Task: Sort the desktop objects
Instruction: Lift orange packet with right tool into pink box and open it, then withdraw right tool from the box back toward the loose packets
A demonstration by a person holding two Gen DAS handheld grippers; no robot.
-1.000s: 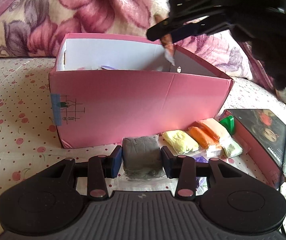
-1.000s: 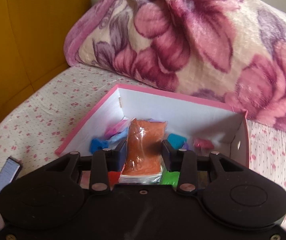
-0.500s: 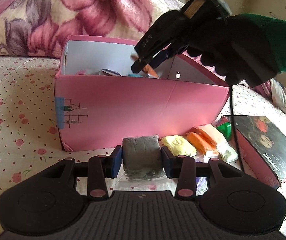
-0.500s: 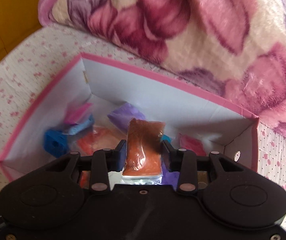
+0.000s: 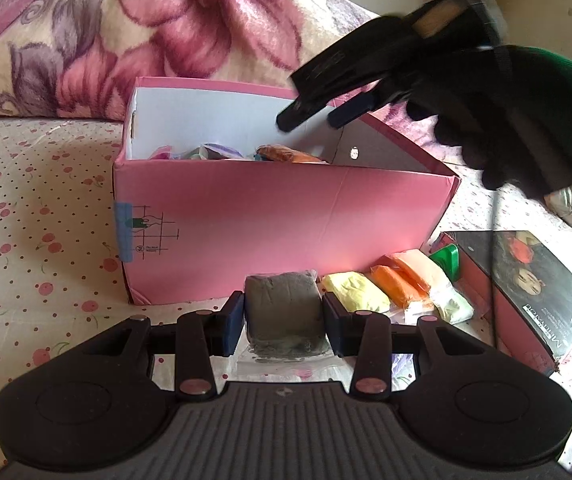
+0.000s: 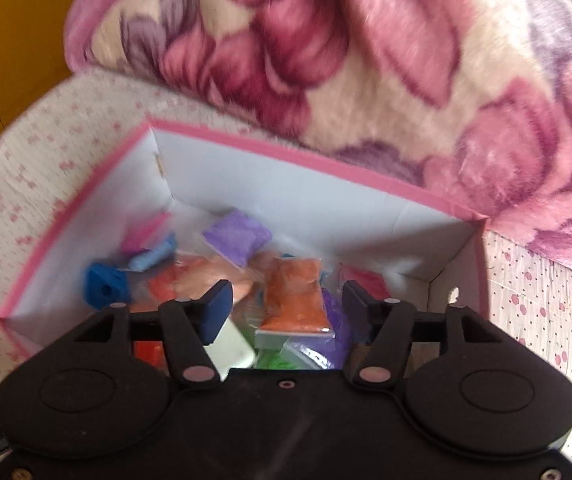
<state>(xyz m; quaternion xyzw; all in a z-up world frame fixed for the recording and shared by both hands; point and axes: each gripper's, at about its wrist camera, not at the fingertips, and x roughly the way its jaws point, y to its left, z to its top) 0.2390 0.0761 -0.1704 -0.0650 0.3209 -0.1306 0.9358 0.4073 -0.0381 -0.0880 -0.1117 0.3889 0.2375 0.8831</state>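
Observation:
My left gripper (image 5: 282, 316) is shut on a grey clay packet (image 5: 282, 308), low in front of the pink box (image 5: 278, 224). My right gripper (image 6: 286, 300) is open and empty above the box's inside (image 6: 286, 200); it also shows in the left wrist view (image 5: 311, 116) over the box's far right corner. The orange clay packet (image 6: 295, 296) lies free in the box on top of other coloured packets; its top shows in the left wrist view (image 5: 289, 154). Yellow (image 5: 355, 296), orange (image 5: 393, 282) and peach (image 5: 417, 266) packets lie by the box's front right.
A flowered blanket (image 5: 166, 32) is heaped behind the box. A dark book on a pink lid (image 5: 541, 292) lies at the right, with a green piece (image 5: 447, 258) beside it. A blue block (image 6: 104, 286) and a purple packet (image 6: 238, 238) are in the box.
My right gripper has opened and let go of the orange packet, which now lies in the box. The left gripper has kept hold of the grey packet and barely moved.

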